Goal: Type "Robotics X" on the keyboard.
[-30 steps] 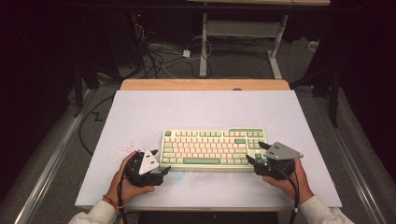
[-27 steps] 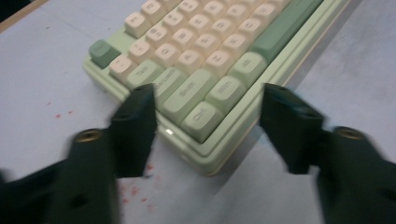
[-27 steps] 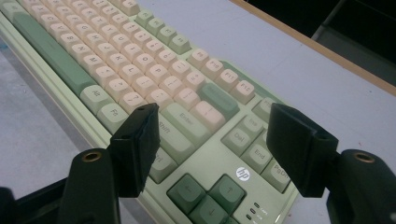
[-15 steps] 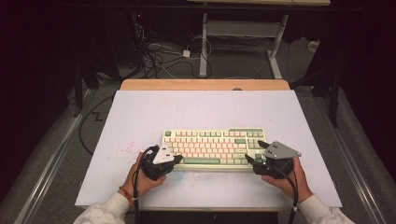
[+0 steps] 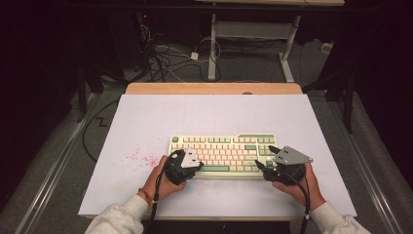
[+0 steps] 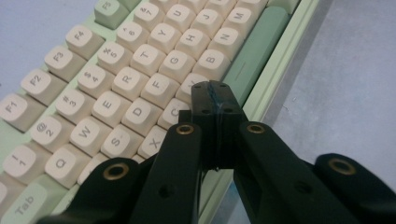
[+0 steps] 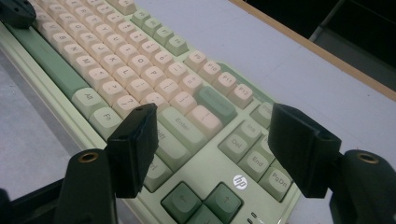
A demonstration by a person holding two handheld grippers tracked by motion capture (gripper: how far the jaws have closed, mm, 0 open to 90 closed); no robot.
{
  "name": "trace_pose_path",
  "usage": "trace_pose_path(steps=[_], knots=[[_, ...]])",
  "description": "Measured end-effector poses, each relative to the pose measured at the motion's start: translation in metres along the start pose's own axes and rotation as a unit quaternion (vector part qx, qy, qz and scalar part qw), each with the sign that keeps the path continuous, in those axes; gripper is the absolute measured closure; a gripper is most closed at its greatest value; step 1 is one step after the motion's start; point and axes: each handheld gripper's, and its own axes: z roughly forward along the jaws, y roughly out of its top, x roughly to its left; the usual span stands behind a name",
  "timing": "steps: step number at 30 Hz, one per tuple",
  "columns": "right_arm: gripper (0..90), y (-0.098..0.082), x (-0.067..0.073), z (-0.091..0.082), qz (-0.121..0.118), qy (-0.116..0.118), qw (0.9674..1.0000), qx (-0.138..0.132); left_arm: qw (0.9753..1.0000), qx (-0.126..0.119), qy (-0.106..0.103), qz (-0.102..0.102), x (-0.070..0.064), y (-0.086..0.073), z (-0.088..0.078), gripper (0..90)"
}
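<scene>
My left gripper [image 6: 216, 100] had just closed, its jaws pressed flat together with nothing between them, tips poised over the keyboard's [image 5: 224, 152] bottom letter row beside the spacebar [image 6: 256, 51]. My right gripper [image 7: 215, 140] stood open above the Enter cluster. I judged a keypress was in hand; next called for lowering onto one key.

A pale lavender-white tabletop [image 5: 214, 117] with a wooden far edge [image 5: 214, 88] and a patch of reddish specks [image 5: 139, 157] near its left front. Beyond it, grey carpeted floor [image 5: 253, 68], a tangle of dark cables [image 5: 163, 56] (one white plug block among them) and the white metal legs [image 5: 253, 36] of a second table. The surroundings are dark, possibly curtained.
</scene>
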Motion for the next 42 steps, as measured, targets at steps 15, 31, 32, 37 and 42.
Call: trace_pose_path(steps=[15, 31, 32, 37, 42], knots=[[51.9, 0.003, -0.004, 0.002, 0.007, 0.012, 0.9998, 0.013, 0.9984, -0.042, 0.038, -0.008, 0.008, -0.002, -0.027, 56.3], [90.0, 0.008, -0.01, 0.011, 0.005, 0.061, 0.9973, 0.041, 0.9941, -0.036, 0.1, -0.021, 0.018, -0.032, -0.045, 23.4], [90.0, 0.009, -0.009, 0.013, 0.005, 0.065, 0.997, 0.043, 0.9938, -0.036, 0.103, -0.024, 0.018, -0.033, -0.046, 23.4], [90.0, 0.01, -0.005, 0.021, -0.006, 0.075, 0.9956, 0.055, 0.9935, -0.036, 0.104, -0.03, 0.02, -0.036, -0.049, 24.8], [90.0, 0.011, -0.002, 0.03, -0.013, 0.085, 0.9939, 0.07, 0.9929, -0.034, 0.107, -0.041, 0.021, -0.037, -0.05, 24.9]])
